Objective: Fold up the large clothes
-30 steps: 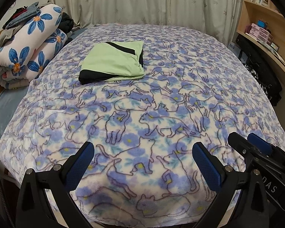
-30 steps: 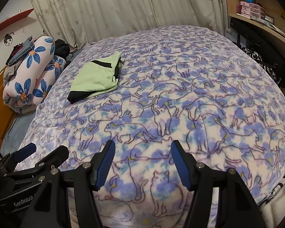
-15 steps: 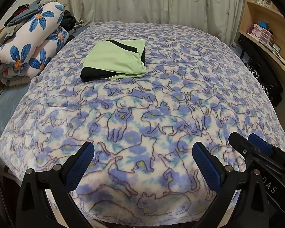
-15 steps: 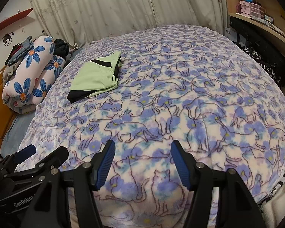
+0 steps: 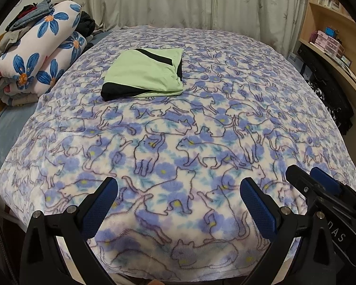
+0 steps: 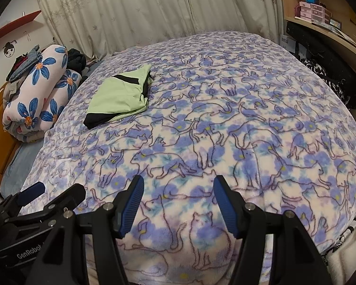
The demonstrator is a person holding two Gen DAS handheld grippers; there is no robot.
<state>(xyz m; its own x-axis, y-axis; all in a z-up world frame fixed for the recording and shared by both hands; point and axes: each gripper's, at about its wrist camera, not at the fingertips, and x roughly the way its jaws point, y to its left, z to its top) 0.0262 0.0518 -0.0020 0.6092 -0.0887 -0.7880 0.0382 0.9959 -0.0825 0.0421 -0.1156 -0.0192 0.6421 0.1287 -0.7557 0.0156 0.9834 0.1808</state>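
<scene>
A folded green shirt (image 5: 144, 71) lies near the bed's (image 5: 201, 142) far left corner. The left gripper (image 5: 179, 198) and right gripper (image 6: 178, 196) hang wide open over the near edge, holding nothing.

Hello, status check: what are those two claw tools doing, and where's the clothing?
Left tool and right tool open, empty, above the cat blanket. Green garment lies folded farther up the bed, untouched. Nothing in the way.

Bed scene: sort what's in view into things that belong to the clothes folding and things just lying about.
Part of the job:
- green and black garment, folded on the cat-print blanket
- left gripper, open, empty
- right gripper, open, empty

Just lying about:
- rolled flower-print quilt with clothes heaped on it
- curtain
- pink drawer boxes on the shelf
</scene>
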